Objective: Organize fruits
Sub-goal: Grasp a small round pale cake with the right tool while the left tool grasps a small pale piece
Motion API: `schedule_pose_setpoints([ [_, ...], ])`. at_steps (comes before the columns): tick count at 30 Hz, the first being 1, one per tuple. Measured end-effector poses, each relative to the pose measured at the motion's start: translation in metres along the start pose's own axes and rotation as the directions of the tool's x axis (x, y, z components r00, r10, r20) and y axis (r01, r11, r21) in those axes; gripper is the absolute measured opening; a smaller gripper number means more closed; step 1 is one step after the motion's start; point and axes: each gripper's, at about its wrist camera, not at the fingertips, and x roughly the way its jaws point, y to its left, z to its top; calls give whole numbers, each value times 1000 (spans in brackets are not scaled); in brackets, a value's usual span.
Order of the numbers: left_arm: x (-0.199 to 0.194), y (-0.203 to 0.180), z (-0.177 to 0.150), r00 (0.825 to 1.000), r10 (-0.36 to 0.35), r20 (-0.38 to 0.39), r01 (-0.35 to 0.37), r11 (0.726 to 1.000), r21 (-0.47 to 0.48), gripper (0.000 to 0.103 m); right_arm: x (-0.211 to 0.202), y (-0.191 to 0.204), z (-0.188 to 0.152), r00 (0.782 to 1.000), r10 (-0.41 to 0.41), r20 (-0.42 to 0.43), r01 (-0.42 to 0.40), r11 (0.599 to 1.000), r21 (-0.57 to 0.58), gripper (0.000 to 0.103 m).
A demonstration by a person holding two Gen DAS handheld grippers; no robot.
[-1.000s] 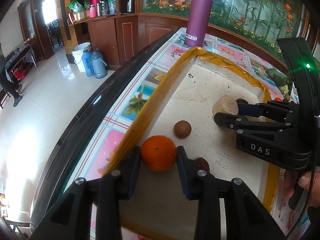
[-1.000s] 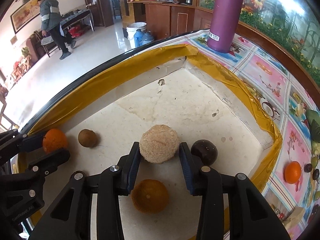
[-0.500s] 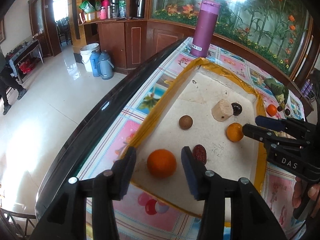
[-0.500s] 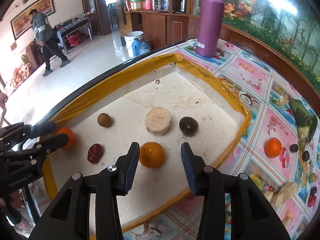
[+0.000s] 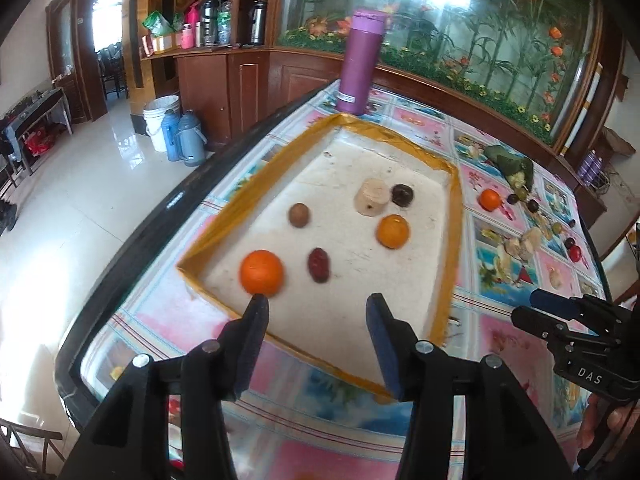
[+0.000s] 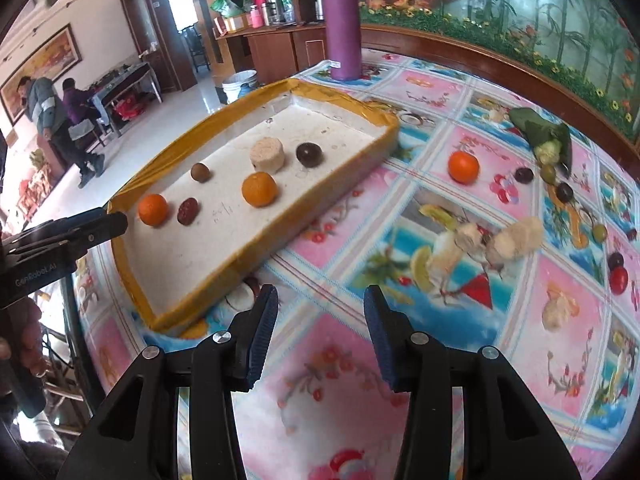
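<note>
Both grippers have backed off the tray (image 5: 454, 216): left gripper (image 5: 316, 312), jaws just opened, and right gripper (image 6: 318, 308) empty, slightly parted; orange (image 5: 262, 272) released lower left.

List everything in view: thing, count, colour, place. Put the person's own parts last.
tray: one, white with yellow taped rim, on the table
oranges in tray: two, orange, one near the middle, one at the near end
date: one, dark red, beside the near-end orange
brown fruit: one, brown, in tray
round cake: one, beige, in tray
dark fruit: one, dark purple, beside the cake
loose orange: one, orange, on the tablecloth
flask: one, purple, beyond the tray
small fruits: several, dark, green, red, scattered on the tablecloth
left gripper: black, open, empty
right gripper: black, open, empty
</note>
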Motion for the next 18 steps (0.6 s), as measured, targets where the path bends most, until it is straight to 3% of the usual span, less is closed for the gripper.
schedule_pose_setpoints([
  [8,3,-100,-20,992,-108,-59,117,975,188,71,-39,-61,-63,995,-98,-4,98,989,108,44],
  [15,10,-161,-24,987,-132,-95,154,946,285,77,-67,-131,-83,983,-183,9,176,956,236,44],
  [18,14,-174,-22,988,-125,-93,148,941,305,78,-67,-155,-77,978,-210,17,198,946,258,57],
])
